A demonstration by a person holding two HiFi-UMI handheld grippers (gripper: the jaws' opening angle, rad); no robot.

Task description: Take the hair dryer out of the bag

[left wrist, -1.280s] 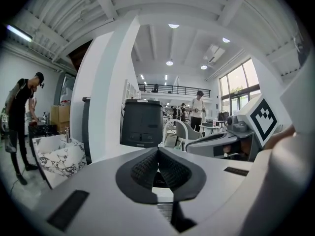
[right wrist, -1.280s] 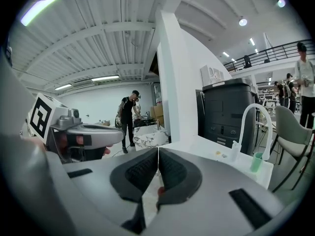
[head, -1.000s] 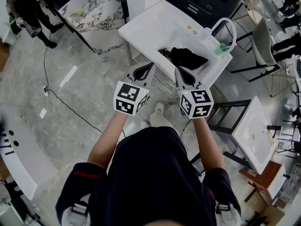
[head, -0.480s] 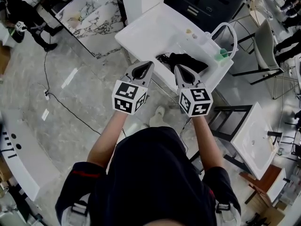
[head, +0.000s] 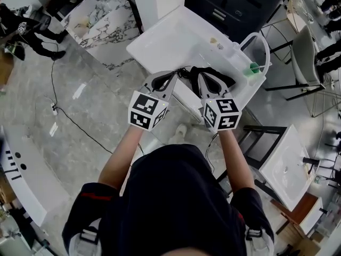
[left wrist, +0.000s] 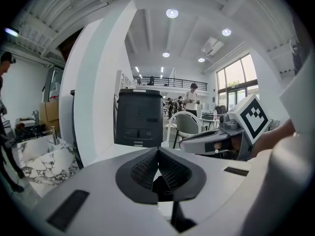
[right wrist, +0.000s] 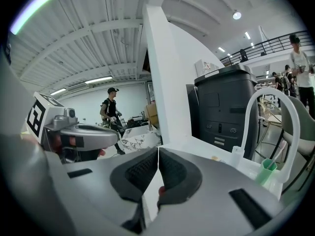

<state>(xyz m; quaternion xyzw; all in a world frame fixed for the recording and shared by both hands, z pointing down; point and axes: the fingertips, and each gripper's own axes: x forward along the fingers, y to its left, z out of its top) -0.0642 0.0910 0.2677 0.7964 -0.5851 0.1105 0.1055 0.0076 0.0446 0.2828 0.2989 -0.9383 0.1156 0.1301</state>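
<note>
Now L gripper (head: 173, 75) & R gripper (head: 202, 76) are nearer bag (head: 219, 79).

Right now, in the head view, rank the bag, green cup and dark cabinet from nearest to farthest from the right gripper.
1. The bag, just ahead of the right gripper.
2. The green cup, off to the right.
3. The dark cabinet, beyond the table.

black bag (head: 226, 79), white table (head: 160, 41), seemingly marbled counter (head: 101, 20)
</note>
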